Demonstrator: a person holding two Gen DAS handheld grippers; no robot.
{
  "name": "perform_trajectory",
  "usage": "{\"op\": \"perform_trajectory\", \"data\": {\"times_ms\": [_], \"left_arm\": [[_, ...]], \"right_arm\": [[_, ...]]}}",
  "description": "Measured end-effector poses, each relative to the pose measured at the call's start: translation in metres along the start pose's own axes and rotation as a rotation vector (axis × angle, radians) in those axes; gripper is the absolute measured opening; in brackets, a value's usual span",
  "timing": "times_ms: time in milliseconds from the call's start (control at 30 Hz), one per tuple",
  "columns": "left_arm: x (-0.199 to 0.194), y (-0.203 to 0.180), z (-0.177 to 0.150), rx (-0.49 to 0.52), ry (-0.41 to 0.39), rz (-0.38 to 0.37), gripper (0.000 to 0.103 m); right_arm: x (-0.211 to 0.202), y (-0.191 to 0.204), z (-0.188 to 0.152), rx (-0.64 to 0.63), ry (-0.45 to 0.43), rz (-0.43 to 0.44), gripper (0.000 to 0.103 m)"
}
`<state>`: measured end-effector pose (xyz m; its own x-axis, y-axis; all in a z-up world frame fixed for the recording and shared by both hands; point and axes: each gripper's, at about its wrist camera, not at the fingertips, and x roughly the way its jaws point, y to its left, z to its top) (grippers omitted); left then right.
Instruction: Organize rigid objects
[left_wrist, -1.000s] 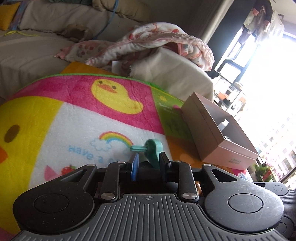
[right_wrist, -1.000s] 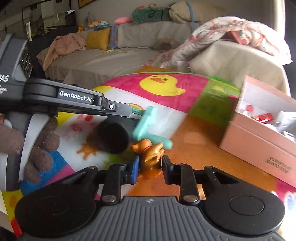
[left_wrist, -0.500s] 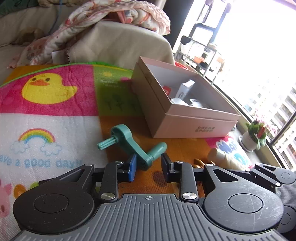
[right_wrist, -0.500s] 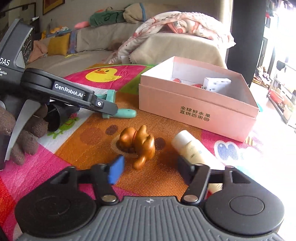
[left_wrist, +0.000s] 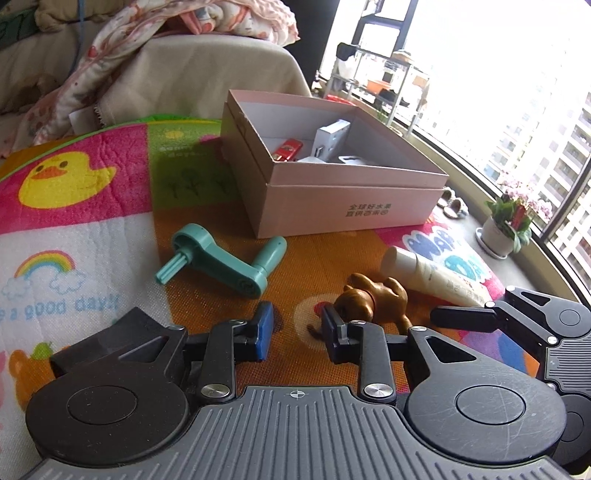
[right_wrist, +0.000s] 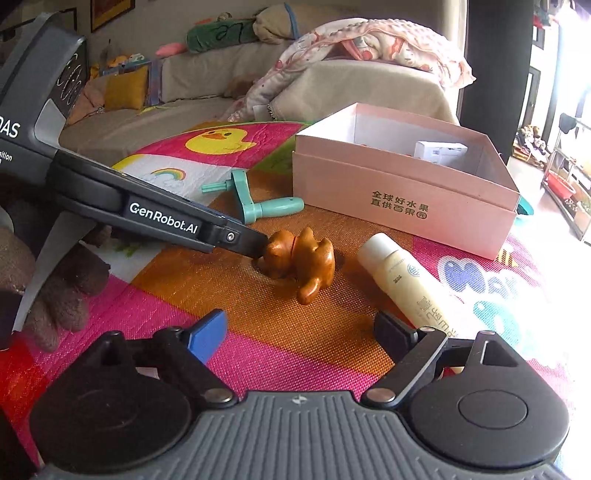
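The brown dog figurine (left_wrist: 373, 295) lies on the woven play mat (left_wrist: 229, 332), at 1 o'clock of the open, empty left gripper (left_wrist: 297, 328). The teal crank handle (left_wrist: 221, 260), clamped one second earlier, now lies released at 11 o'clock. Right gripper (right_wrist: 301, 332) spread wide, empty; glossy figurine at its 12 o'clock, the smooth cylindrical cream tube (right_wrist: 406, 280) at 1 o'clock, before the pink cardboard box (right_wrist: 406, 199).

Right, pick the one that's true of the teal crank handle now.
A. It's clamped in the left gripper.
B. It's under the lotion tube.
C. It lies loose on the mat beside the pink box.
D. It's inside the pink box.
C: the teal crank handle lies free on the mat next to the pink box; the left gripper is open and holds nothing.
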<state>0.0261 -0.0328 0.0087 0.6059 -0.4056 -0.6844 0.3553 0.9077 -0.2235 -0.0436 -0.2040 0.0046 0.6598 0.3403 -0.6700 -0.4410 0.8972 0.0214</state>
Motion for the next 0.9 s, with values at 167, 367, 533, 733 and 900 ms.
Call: {"op": "perform_trajectory", "data": {"times_ms": [167, 367, 533, 733, 900], "left_arm": [[-0.001, -0.002, -0.001, 0.004, 0.001, 0.000, 0.032], [-0.052, 0.011, 0.005, -0.036, -0.131, -0.058, 0.032], [-0.106, 0.056, 0.002, -0.166, -0.267, 0.189, 0.031], [-0.095, 0.074, -0.018, -0.237, -0.181, 0.182, 0.031], [-0.080, 0.058, -0.026, -0.105, -0.149, 0.159, 0.047]], "right_arm": [[0.001, 0.000, 0.000, 0.008, 0.003, -0.008, 0.091], [0.002, -0.001, -0.001, 0.015, 0.003, -0.007, 0.093], [0.003, -0.001, 0.000, 0.016, 0.004, -0.007, 0.095], [0.004, -0.001, 0.000, 0.020, 0.007, -0.009, 0.096], [0.004, -0.002, 0.000, 0.020, 0.007, -0.009, 0.097]]}}
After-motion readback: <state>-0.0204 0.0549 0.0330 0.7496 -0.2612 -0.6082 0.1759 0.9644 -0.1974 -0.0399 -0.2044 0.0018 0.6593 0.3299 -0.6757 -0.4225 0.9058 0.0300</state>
